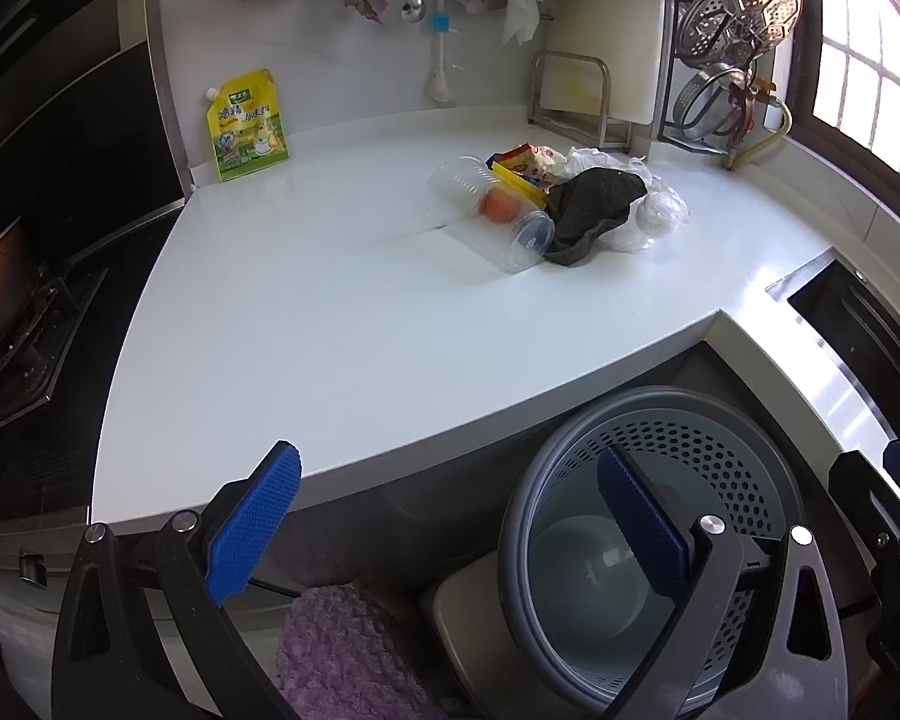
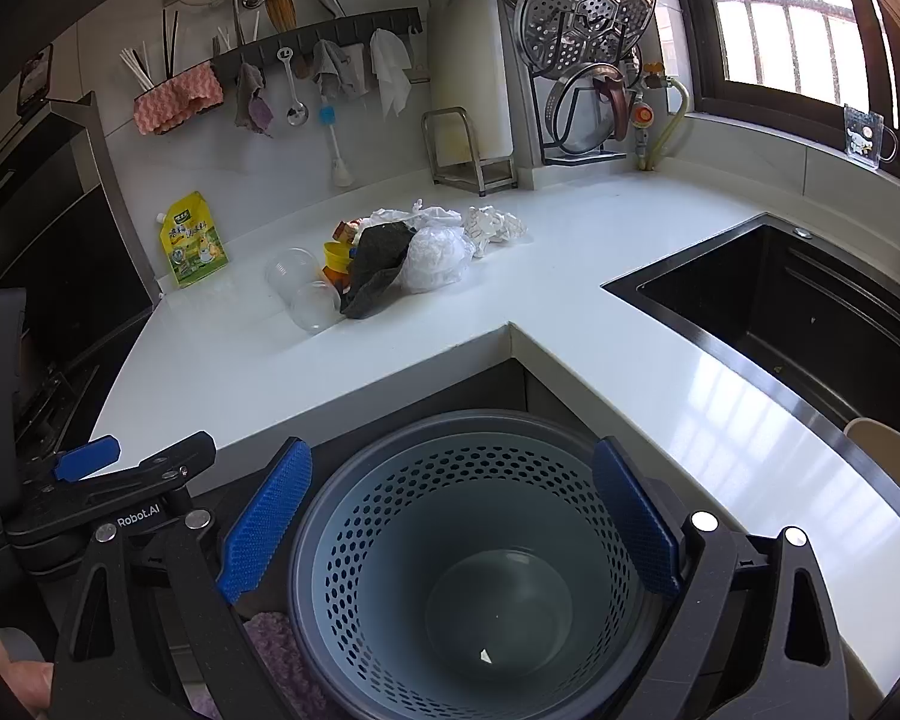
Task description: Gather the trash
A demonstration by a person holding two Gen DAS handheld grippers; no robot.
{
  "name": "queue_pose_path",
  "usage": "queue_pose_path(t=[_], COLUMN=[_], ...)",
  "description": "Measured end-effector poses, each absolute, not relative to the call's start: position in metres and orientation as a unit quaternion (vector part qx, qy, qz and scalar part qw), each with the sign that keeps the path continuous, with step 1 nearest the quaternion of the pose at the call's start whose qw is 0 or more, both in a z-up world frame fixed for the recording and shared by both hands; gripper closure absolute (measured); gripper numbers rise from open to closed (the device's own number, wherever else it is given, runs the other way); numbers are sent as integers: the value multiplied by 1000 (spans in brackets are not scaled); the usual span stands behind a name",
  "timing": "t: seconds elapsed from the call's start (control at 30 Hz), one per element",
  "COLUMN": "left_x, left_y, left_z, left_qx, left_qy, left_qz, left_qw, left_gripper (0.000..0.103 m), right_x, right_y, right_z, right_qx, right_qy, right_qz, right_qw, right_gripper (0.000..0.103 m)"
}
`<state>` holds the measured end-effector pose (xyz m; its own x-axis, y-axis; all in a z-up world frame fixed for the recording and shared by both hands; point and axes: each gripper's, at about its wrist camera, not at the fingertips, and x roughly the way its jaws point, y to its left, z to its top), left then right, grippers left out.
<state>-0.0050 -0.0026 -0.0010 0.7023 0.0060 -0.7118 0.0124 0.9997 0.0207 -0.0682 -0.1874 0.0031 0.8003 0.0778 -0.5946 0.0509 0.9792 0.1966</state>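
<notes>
Both the left gripper (image 1: 450, 516) and the right gripper (image 2: 450, 516) hang spread wide and empty above the grey perforated plastic bin (image 2: 570, 480). The trash sits heaped on the glossy white countertop (image 1: 330, 300): two smooth clear plastic cups (image 1: 486, 210) lying sideways could roll off when nudged, a limp dark cloth (image 1: 588, 210) may drag the crinkly translucent bags (image 1: 654, 216), and the orange thing behind the cups is probably a fruit.

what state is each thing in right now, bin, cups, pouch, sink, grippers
bin: upright, nearly empty, one small scrap at the bottom
cups: two clear ones lying on their sides on the counter, beside the trash pile
cloth: dark, crumpled on the pile
pouch: yellow, upright against the wall
sink: no water visible
left gripper: open, holding nothing
right gripper: open above the bin, holding nothing
</notes>
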Motion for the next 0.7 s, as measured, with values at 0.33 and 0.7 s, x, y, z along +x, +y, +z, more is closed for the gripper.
queue_pose_path(t=[0.33, 0.7], left_x=[-5, -5], left_y=[-3, 0], left_z=[-1, 0], left_qx=[11, 11], left_qy=[387, 385], left_qz=[-2, -3], left_qw=[922, 923], left_gripper=[6, 6], right_x=[-71, -72], right_y=[-189, -188], right_z=[4, 10], right_qx=[102, 103], right_qy=[315, 312], right_qz=[8, 6], right_qw=[944, 944], right_gripper=[13, 13])
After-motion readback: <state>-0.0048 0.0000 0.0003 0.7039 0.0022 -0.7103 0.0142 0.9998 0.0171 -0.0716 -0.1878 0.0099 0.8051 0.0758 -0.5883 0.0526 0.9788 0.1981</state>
